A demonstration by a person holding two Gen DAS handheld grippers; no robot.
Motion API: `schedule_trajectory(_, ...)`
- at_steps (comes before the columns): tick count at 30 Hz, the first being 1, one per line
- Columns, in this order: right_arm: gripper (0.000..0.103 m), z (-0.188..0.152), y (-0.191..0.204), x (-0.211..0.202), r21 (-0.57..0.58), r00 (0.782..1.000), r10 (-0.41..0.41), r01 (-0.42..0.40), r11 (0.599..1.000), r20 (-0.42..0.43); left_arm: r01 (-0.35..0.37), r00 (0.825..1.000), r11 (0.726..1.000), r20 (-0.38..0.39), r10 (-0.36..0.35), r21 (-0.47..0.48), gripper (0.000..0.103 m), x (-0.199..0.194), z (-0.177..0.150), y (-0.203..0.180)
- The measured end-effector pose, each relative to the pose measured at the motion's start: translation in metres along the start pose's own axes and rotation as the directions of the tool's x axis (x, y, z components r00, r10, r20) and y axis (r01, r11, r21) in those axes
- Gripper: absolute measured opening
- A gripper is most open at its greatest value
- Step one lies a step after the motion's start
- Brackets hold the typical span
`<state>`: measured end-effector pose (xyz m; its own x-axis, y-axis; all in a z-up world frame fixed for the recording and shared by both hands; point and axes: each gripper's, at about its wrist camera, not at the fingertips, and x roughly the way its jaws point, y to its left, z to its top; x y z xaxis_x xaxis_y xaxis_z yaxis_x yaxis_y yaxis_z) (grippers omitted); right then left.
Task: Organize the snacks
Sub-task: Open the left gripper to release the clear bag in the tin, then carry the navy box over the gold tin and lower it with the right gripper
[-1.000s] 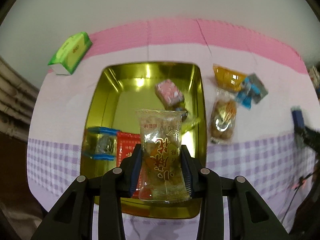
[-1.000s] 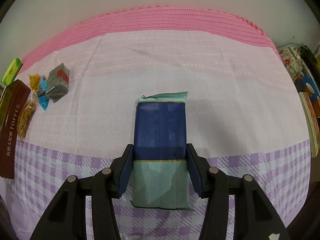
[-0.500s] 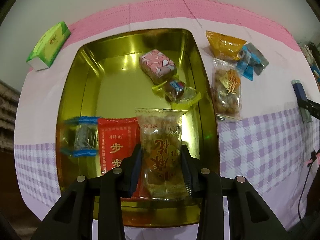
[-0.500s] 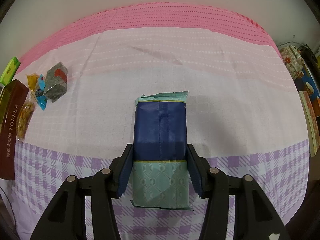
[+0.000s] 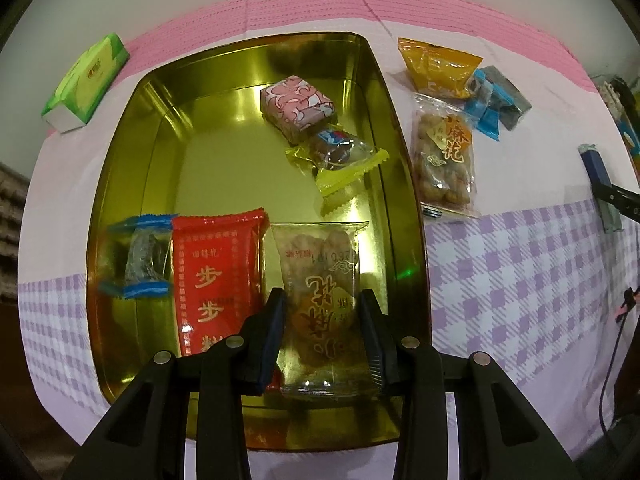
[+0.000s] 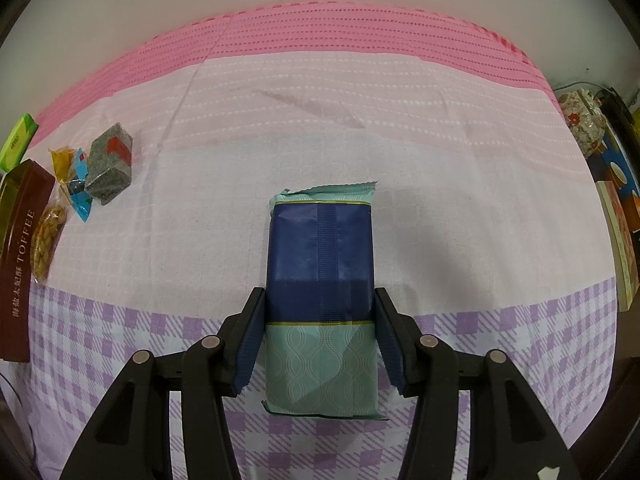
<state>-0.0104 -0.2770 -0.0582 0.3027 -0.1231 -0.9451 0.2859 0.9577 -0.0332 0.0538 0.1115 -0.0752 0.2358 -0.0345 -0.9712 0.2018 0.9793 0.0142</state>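
While the left gripper (image 5: pixel 322 330) clamps a clear snack bag (image 5: pixel 320 276) over the near right corner of the gold tin (image 5: pixel 120 184), it hangs beside the red packet (image 5: pixel 216 276), probably so the bags lie in a row. Whether the bag already touches the tin floor I cannot tell. The right gripper (image 6: pixel 320 334) squeezes a blue and green packet (image 6: pixel 322 304) above the tablecloth (image 6: pixel 460 184), likely waiting its turn; its front label is hidden.

Gold tin (image 5: pixel 120 184), navy-and-teal packet (image 6: pixel 320 280)
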Motion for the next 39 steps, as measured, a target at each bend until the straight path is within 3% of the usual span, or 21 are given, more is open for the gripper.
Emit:
schedule_trajectory(12, 0.050, 0.000, 0.002, 0.001, 0.014, 1.000, -0.009, 0.009, 1.000, -0.007, 0.019, 1.000, 1.000, 0.014, -0.019, -0.022, 0.039, -0.007, -0.011, 0.004)
schedule_trajectory(22, 0.046, 0.000, 0.007, 0.001, 0.012, 1.000, -0.018, 0.018, 1.000, -0.010, -0.011, 0.995, 0.999, 0.100, 0.016, -0.050, 0.046, -0.035, -0.009, 0.009)
schedule_trajectory(26, 0.046, 0.001, 0.008, 0.000, 0.027, 1.000, -0.022, 0.023, 0.999, -0.019, -0.074, 0.981, 0.992, 0.172, 0.091, -0.102, 0.050, -0.055, -0.010, 0.017)
schedule_trajectory(30, 0.046, 0.001, 0.008, -0.001, 0.047, 0.999, -0.030, 0.032, 0.998, -0.023, -0.090, 0.965, 0.979, 0.228, 0.132, -0.184, 0.060, -0.073, -0.013, 0.035)
schedule_trajectory(39, 0.046, -0.004, 0.028, -0.010, 0.101, 1.000, -0.024, 0.025, 0.995, -0.012, -0.128, 0.943, 0.941, 0.256, 0.213, -0.313, 0.064, -0.083, -0.028, 0.082)
